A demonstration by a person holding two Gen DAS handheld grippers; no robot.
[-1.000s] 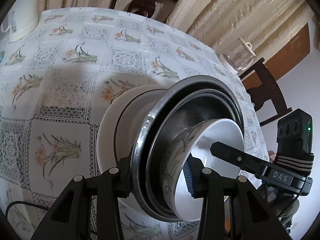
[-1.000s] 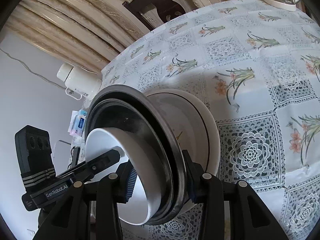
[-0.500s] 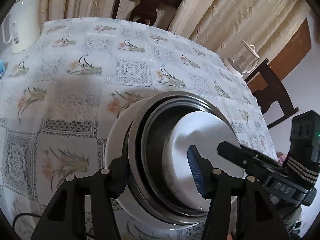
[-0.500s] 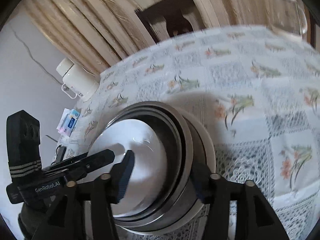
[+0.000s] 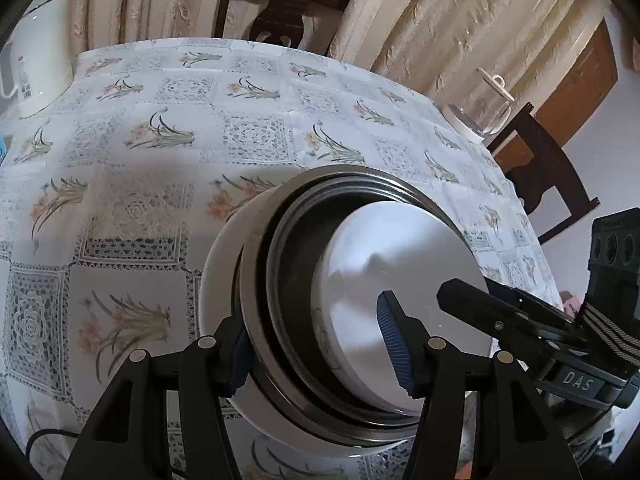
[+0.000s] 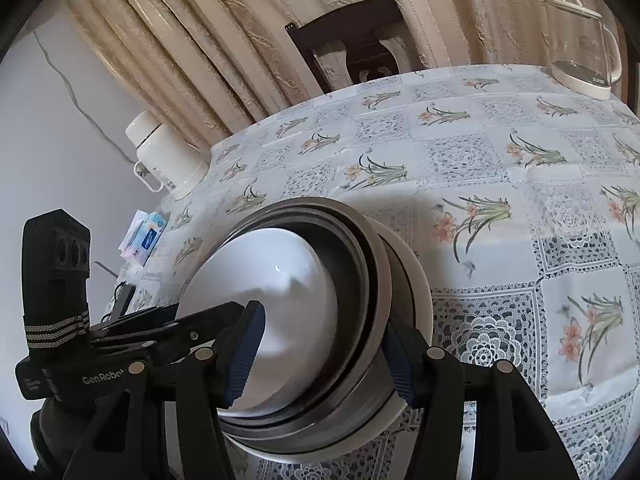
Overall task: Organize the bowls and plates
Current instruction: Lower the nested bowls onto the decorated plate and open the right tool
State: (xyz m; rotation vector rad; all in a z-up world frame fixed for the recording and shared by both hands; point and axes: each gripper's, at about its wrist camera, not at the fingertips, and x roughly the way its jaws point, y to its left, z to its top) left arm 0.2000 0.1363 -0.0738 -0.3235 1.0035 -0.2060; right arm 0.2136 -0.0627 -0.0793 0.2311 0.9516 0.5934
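Both tongs, left gripper [image 5: 320,356] and right gripper [image 6: 320,356], now apart, released the steel bowl [image 5: 280,280]; stack nested on white plate [image 5: 216,280].

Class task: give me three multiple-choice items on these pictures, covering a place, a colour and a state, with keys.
1. Where is the small white bowl? A in the metal bowl; B on the floor; C in a sink.
2. The tongs' pads are: A red; B blue; C green.
3. The left tongs are: A open; B shut on a spoon; C out of view.
Key: A, it nests there; B, ribbed blue shows; A, pads stand apart astride the rim.
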